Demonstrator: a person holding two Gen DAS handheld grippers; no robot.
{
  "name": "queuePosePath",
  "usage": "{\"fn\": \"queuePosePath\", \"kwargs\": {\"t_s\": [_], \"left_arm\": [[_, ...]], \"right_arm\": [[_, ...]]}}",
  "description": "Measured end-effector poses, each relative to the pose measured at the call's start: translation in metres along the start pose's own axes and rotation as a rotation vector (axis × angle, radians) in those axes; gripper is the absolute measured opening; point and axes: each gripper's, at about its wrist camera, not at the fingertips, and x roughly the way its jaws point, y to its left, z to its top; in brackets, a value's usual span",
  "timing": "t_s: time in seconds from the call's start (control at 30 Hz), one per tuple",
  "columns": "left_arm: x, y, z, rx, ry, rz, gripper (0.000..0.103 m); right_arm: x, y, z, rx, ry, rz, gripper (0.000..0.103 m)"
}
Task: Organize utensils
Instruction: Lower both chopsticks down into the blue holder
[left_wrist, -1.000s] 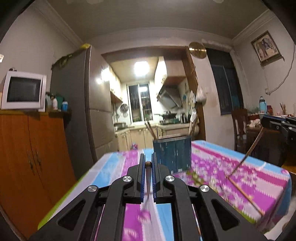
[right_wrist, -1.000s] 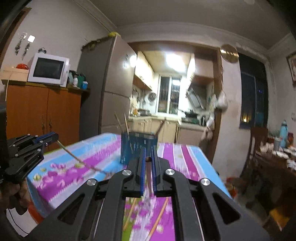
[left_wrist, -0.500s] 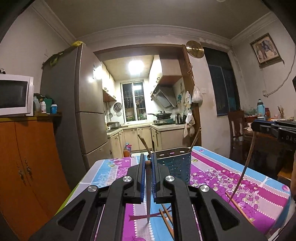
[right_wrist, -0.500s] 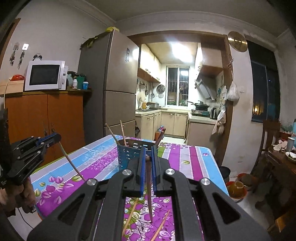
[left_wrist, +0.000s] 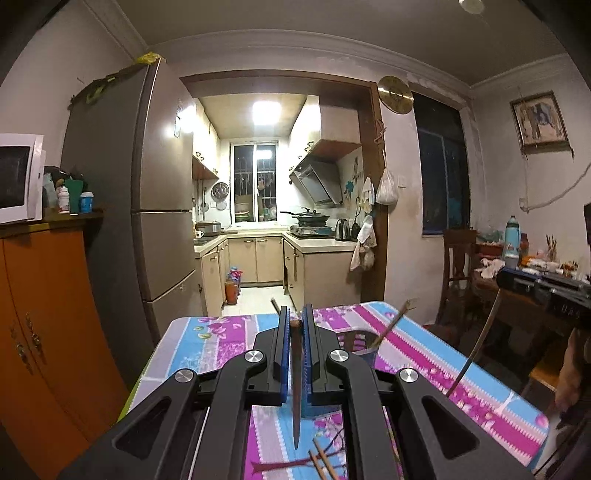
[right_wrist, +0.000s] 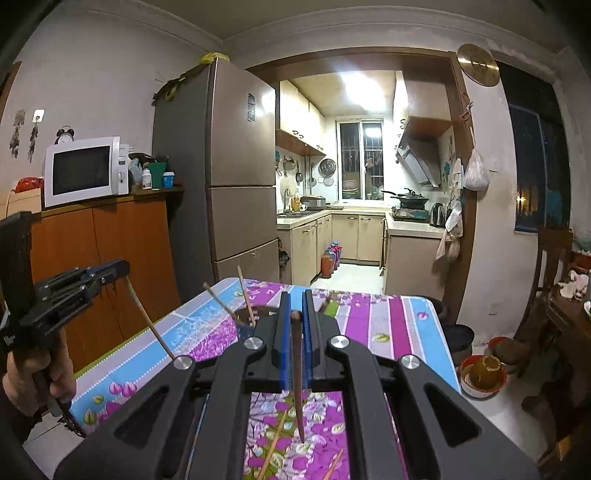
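My left gripper (left_wrist: 294, 321) is shut on a dark chopstick (left_wrist: 296, 406) that hangs point down above the table. My right gripper (right_wrist: 294, 306) is shut on another dark chopstick (right_wrist: 297, 387), also point down. The blue utensil basket (left_wrist: 358, 341) stands just beyond and below each gripper, mostly hidden by the fingers, with chopsticks sticking up from it (right_wrist: 243, 295). Loose chopsticks (left_wrist: 321, 458) lie on the flowered tablecloth (left_wrist: 424, 354) under the grippers. Each gripper shows in the other's view: the left gripper (right_wrist: 107, 271) at the left, the right gripper (left_wrist: 539, 288) at the right.
The table's far edge faces a kitchen doorway. A tall fridge (left_wrist: 147, 206) and an orange cabinet (left_wrist: 40, 314) with a microwave stand to the left. A wooden chair (left_wrist: 456, 266) and a cluttered side table stand to the right. Bowls (right_wrist: 482, 373) sit on the floor.
Both grippers have risen with their chopsticks; the basket has dropped lower in both views and is now largely hidden behind the fingers.
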Motion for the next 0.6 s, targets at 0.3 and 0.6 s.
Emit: {"fn": "queuePosePath", "kwargs": {"t_s": [0.3, 0.6], "left_arm": [[0.004, -0.012, 0.072, 0.007, -0.072, -0.016, 0.008], [0.048, -0.025, 0.123, -0.017, -0.103, -0.013, 0.008]], "right_arm": [[0.014, -0.003, 0.077, 0.014, -0.048, 0.05, 0.005], [0.054, -0.008, 0.123, 0.008, -0.059, 0.046, 0.005]]}}
